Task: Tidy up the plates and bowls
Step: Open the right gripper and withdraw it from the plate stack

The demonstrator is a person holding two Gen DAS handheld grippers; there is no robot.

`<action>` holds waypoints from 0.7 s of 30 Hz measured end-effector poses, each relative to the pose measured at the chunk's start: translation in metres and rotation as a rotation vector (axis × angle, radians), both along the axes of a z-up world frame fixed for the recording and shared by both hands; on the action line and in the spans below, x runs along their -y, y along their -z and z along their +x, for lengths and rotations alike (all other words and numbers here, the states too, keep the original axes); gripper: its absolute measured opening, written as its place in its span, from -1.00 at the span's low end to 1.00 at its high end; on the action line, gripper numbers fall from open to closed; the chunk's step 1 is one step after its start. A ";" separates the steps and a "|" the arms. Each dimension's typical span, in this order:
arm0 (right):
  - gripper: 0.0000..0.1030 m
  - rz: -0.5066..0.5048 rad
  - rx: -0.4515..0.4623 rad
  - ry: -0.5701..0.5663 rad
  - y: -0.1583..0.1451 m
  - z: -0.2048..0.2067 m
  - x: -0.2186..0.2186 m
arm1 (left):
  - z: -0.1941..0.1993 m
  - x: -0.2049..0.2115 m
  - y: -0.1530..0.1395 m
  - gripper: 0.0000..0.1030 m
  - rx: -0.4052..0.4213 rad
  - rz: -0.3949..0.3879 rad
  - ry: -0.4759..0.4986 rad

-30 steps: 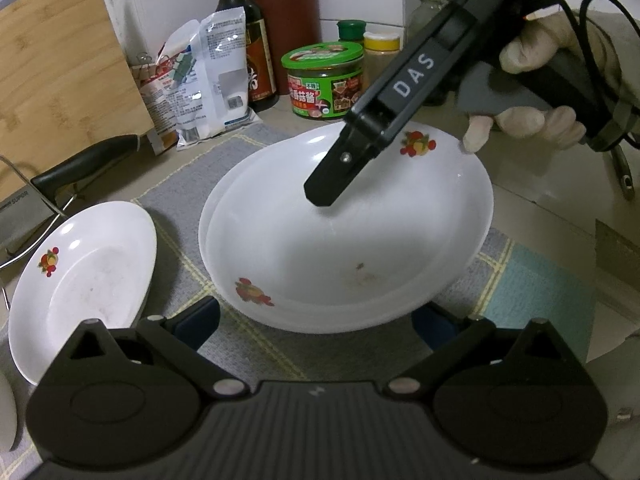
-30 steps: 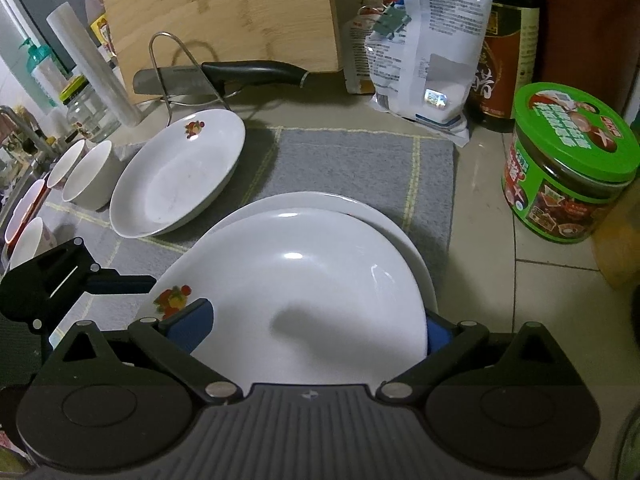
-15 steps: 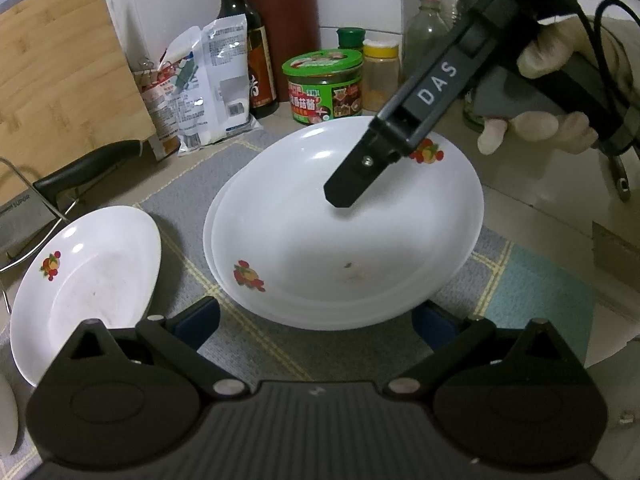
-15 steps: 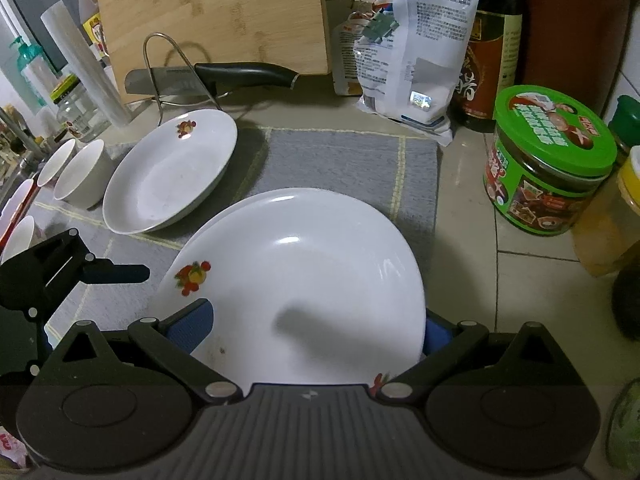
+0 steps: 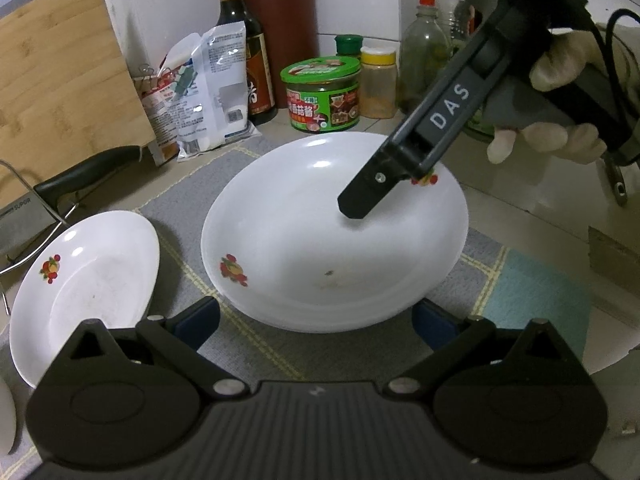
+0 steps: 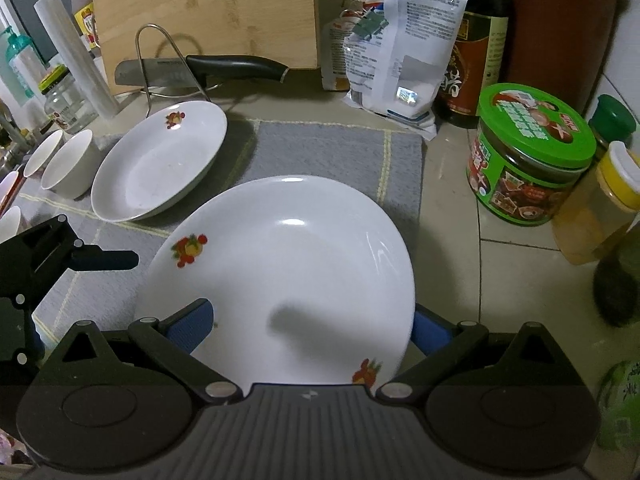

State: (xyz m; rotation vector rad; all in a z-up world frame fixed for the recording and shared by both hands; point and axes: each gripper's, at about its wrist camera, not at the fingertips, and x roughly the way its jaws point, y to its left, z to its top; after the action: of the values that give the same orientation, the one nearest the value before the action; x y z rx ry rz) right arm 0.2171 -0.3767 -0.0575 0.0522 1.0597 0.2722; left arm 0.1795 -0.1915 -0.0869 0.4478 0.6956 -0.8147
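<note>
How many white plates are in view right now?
2 clearly: a large plate in the middle of the grey mat, and a smaller plate to its left, near the knife. Another may lie nested under the large one, hidden.

Home kitchen, probably: sauce bottle [image 6: 472, 40], knife [image 6: 208, 70].

Tiled counter [image 6: 472, 240] carries a grey mat [image 6: 332, 152], jars, apparently sauce bottles.

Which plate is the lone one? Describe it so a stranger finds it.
Start at the wooden cutting board against the back wall. In front of it, the knife lies across a wire rack. The lone plate sits just below, unstacked, left of the bigger plate stack.
</note>
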 end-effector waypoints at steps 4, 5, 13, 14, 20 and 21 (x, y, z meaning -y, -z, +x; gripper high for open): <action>1.00 -0.024 0.030 -0.003 -0.004 -0.006 -0.002 | -0.004 -0.005 -0.003 0.97 0.012 -0.021 -0.008; 1.00 -0.028 0.043 -0.007 -0.006 -0.008 -0.003 | -0.005 -0.007 -0.004 0.98 0.013 -0.031 -0.017; 1.00 -0.124 0.197 -0.053 -0.024 -0.028 -0.036 | -0.022 -0.055 -0.023 0.99 0.041 -0.156 -0.221; 1.00 -0.127 0.212 -0.059 -0.025 -0.031 -0.041 | -0.025 -0.061 -0.025 0.99 0.047 -0.164 -0.248; 1.00 -0.126 0.265 -0.074 -0.030 -0.047 -0.082 | -0.047 -0.105 -0.034 0.99 0.102 -0.170 -0.415; 1.00 -0.129 0.270 -0.071 -0.030 -0.050 -0.090 | -0.050 -0.113 -0.035 0.99 0.106 -0.163 -0.438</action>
State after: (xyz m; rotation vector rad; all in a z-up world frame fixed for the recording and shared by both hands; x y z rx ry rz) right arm 0.1675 -0.2868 -0.0279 -0.1350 0.8095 0.2663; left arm 0.1299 -0.0784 -0.0523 0.1779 0.5944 -0.4264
